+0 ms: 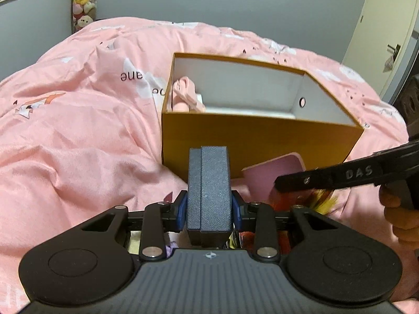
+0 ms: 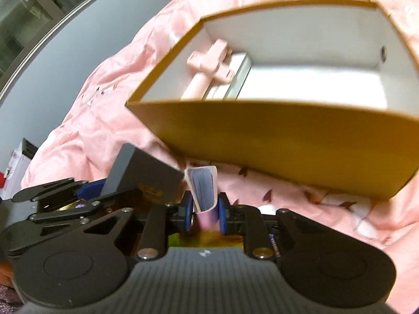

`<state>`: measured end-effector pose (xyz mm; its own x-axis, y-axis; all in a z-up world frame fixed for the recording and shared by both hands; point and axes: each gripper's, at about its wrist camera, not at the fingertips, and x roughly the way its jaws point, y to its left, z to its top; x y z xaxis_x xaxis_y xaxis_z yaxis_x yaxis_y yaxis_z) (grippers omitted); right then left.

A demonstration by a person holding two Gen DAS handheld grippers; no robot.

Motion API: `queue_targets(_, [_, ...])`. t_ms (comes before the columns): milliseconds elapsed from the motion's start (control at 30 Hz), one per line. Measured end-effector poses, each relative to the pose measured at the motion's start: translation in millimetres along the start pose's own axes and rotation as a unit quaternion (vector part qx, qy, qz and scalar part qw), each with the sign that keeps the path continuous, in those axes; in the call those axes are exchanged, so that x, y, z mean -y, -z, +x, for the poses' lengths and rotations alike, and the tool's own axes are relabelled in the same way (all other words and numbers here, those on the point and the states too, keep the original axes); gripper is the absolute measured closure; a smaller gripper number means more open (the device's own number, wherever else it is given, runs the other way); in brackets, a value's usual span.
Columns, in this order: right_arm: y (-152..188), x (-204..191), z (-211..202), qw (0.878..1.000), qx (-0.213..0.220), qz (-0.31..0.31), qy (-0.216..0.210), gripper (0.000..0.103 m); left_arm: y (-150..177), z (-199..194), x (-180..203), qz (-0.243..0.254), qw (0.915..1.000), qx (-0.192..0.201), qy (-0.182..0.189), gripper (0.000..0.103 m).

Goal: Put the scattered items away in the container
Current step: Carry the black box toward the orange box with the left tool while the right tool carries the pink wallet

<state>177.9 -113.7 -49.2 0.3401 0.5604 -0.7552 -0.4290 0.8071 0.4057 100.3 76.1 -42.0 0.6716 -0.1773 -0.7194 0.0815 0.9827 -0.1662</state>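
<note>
An orange cardboard box with white inner walls stands open on the pink duvet. Inside it, at the left end, lie a pink gadget and a flat white item. My left gripper is shut on a dark blue textured case, held upright just in front of the box's near wall. My right gripper is shut on a thin pink booklet, spine up, a little short of the box. In the left wrist view the booklet shows beside one right gripper finger.
The rumpled pink duvet covers the whole bed around the box. A colourful red and yellow item lies under the right gripper. A hand grips the right tool. Plush toys hang on the far wall, and a door is at right.
</note>
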Motion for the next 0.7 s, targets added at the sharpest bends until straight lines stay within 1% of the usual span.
queue_targets(233, [-13.3, 7.5, -39.5, 0.999, 0.044, 0.010, 0.012, 0.081, -10.1, -15.8, -2.3, -0.016, 0.9993, 0.024, 0.023, 0.065])
queue_targets(367, [-17.8, 8.5, -51.9, 0.998, 0.052, 0.017, 0.013, 0.081, -19.9, -25.1, -4.1, -0.021, 0.9982, 0.041, 0.038, 0.065])
queue_targets(533, [-25.4, -0.1, -70.4, 0.998, 0.065, 0.000, 0.016, 0.082, -35.1, -33.7, -6.3, -0.027, 0.9965, 0.059, 0.053, 0.065])
queue_targets(700, [-41.7, 1.3, -83.1, 0.997, 0.078, 0.008, 0.013, 0.082, -52.3, -38.1, -2.9, -0.014, 0.9951, 0.078, 0.059, 0.065])
